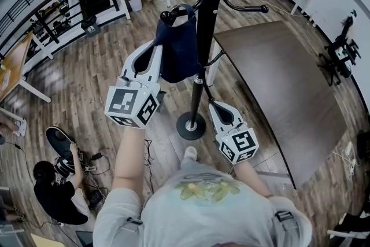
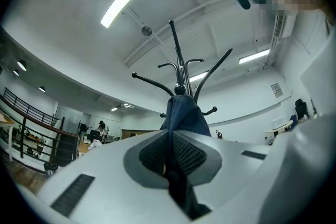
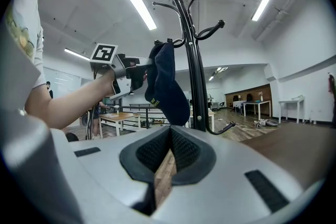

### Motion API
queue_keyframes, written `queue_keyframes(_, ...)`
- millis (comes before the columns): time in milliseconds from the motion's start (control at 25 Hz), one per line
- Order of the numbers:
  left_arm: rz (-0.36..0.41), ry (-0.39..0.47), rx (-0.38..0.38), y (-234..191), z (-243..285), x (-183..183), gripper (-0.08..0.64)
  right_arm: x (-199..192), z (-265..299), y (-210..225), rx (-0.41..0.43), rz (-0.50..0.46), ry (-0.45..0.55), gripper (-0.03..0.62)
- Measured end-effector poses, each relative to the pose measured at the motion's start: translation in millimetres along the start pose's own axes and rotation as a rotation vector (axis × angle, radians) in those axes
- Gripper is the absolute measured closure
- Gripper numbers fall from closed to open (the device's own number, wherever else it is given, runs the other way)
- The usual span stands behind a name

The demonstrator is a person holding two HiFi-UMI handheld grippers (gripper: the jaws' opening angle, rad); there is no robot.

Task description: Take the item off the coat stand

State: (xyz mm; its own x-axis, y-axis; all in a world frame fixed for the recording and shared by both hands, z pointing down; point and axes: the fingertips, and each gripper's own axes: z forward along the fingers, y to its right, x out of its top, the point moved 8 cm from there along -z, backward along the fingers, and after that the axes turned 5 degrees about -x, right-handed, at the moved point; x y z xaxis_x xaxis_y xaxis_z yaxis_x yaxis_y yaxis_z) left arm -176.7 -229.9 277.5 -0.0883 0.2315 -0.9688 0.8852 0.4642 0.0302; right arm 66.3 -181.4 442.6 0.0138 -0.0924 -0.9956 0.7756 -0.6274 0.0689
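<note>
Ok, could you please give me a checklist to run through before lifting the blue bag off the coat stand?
1. Left gripper closed on the blue bag: ok, the fabric is pinched between its jaws.
2. Strap free of the hook: not ok, it loops over the hook's end.
3. Right gripper free to help: ok, its jaws are together with nothing between them, low beside the pole.
4. Coat stand upright with its base on the floor: ok.
5. Grip firm enough to carry the bag's weight: cannot tell.
</note>
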Motion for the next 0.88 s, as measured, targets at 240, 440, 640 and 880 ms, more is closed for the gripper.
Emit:
queue_keyframes(240,0.010,0.028,0.021,-1.5,-7.8,3.9,0.528,-2.3,-0.2,-2.9,0.004,-0.002,0.003,0.586)
queue_keyframes(440,0.011,0.040,0.034,-0.6,-11.0,9.9,0.528,-0.3,-1.0,-2.3,0.008,-0.003,0.002,0.586)
queue_keyframes(640,0.012,0.054,0.035,-2.5,-17.4,16.7,0.528,1.7,1.8,-7.0,0.012,-0.004,0.002,0.586)
queue_keyframes(880,0.011,0.056,0.039,-1.7,-23.6,20.1,0.528,3.2,0.8,-8.8,0.013,-0.003,0.002,0.586)
